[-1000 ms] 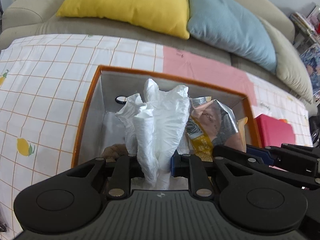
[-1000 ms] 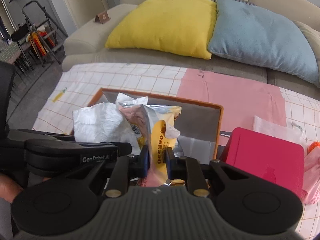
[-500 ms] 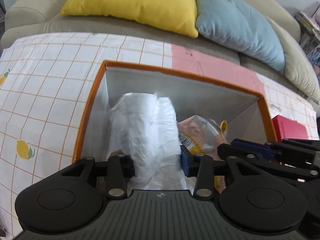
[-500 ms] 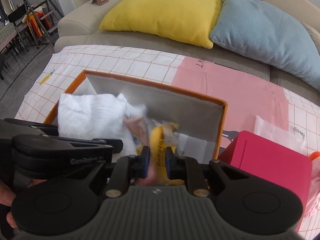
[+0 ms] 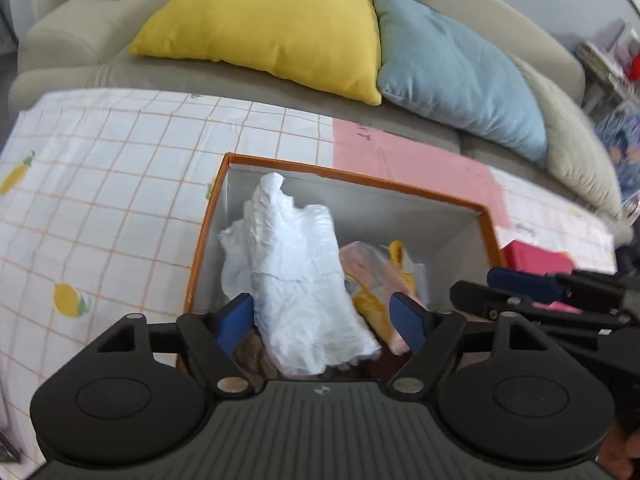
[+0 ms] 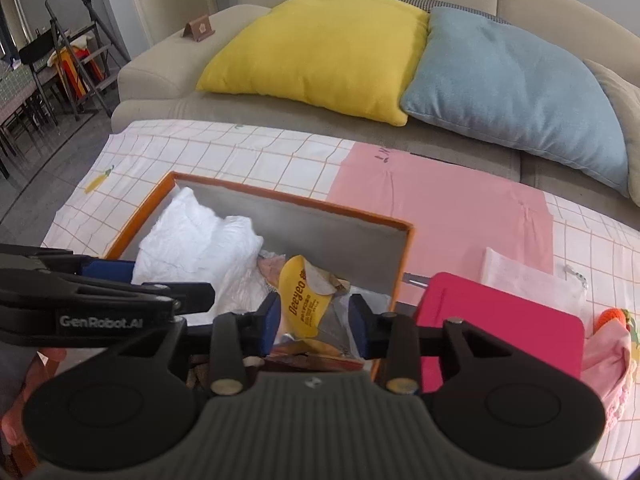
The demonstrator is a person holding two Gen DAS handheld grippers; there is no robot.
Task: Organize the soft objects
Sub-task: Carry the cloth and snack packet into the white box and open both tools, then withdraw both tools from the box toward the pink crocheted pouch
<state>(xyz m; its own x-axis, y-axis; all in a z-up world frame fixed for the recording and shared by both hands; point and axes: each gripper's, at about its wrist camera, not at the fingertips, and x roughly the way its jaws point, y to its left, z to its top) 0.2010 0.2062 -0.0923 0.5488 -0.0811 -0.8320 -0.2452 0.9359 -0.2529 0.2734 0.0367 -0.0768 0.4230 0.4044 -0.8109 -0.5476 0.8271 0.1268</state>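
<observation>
Two handheld grippers point down into an orange-rimmed box (image 5: 400, 188) with grey inner walls, which stands on a table covered by a white checked cloth (image 5: 100, 200) printed with lemons. The left gripper (image 5: 323, 318) has just been opening its jaws; its blue pads now stand wide apart on either side of a crumpled white plastic bag (image 5: 296, 280), which lies in the left part of the box, one end poking up against the back wall, with a gap on its right and its left side close to the pad. The right gripper (image 6: 315, 328) has also just been opening; a yellow and silver snack packet (image 6: 304, 300) sits between its pads in the right part of the box, beside the white bag, and the right pad stands clear of it, so it does not look pinched. A bright pink box (image 6: 500, 332) rests on the table just to the right of the orange-rimmed box, next to a pink cloth (image 6: 608, 360). A paler pink sheet (image 6: 440, 208) lies on the tablecloth behind. Beyond the table is a beige sofa (image 6: 168, 76) with a yellow cushion (image 6: 320, 52) and a blue cushion (image 6: 508, 80) side by side
</observation>
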